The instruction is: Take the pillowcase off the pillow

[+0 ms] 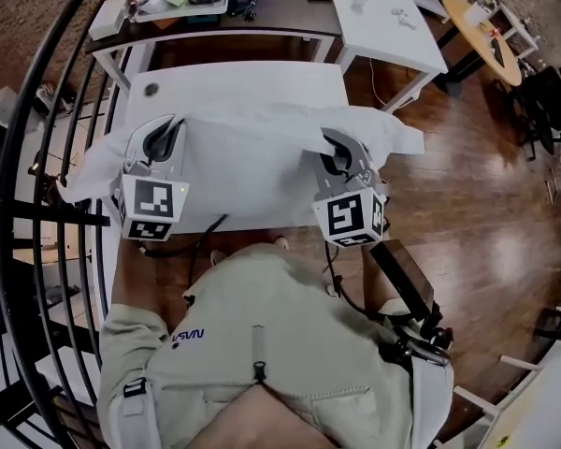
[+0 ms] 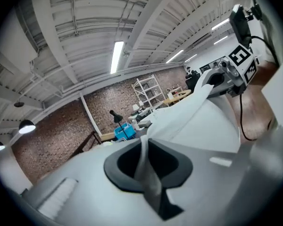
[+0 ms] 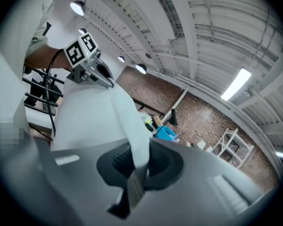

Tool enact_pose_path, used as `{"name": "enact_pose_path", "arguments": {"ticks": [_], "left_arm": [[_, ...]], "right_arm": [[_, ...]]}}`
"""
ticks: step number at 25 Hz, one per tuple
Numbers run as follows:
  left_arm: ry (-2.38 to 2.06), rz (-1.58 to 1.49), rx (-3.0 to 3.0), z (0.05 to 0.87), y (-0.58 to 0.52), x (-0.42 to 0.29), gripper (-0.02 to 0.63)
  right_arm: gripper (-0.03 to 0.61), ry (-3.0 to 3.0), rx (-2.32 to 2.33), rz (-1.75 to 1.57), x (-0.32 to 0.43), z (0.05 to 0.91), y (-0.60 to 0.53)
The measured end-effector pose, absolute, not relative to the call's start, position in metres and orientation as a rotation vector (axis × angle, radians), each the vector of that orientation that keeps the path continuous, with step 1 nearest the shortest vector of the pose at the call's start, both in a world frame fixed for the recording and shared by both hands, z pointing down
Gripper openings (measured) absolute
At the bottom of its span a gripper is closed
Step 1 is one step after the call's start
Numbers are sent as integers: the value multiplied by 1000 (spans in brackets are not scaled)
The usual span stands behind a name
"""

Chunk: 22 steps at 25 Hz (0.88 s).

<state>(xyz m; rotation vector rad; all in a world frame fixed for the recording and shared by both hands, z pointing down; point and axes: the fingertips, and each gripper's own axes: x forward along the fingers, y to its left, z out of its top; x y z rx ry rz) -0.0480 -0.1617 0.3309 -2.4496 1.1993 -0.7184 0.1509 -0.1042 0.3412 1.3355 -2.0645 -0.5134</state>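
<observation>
A white pillowcase [image 1: 252, 148] hangs stretched between both grippers above a white table [image 1: 262, 80]. My left gripper [image 1: 161, 140] pinches its left edge; in the left gripper view the jaws [image 2: 146, 157] are shut on a fold of the white cloth [image 2: 188, 112]. My right gripper [image 1: 334, 150] pinches the right edge, and in the right gripper view its jaws [image 3: 137, 167] are shut on the cloth [image 3: 94, 121]. Each gripper shows in the other's view, the right one [image 2: 226, 76] and the left one [image 3: 92, 67]. I cannot tell the pillow apart from the case.
Behind the white table stands a dark desk [image 1: 271, 12] with clutter, and a second white table [image 1: 383, 17] at the back right. A round wooden table [image 1: 486, 31] is further right. A black railing [image 1: 37, 157] runs along the left. Wooden floor [image 1: 467, 204] lies to the right.
</observation>
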Motion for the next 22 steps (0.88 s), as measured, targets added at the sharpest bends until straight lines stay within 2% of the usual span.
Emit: {"name": "enact_pose_path", "arguments": {"ticks": [4,9,13,14,18,21,22], "left_arm": [[1223,-709,-2438,378,-186,-44,35],[1315,-440,-2374,327,-179,-55,46],[1372,-404,-2532,356,-143,-65,60],[1375,-424,-2587,374,-131,-62,78],[1355,-671,-2773,471,-98,-46,227],[1355,-863,-2772,532,-102,-42,236],[1349,-916,-2755,548,-106,-41,234]], "right_arm": [[14,-2037,1371,-359,163,389,-134],[15,-2003,1455,-345,172,397,-168],[15,-1990,1469,-317,177,411,-190],[15,-1989,1468,-316,177,413,-195],[15,-1976,1456,-315,180,422,-213],[25,-1980,1422,-260,181,432,-227],[58,-1995,1409,-221,180,435,-229]]}}
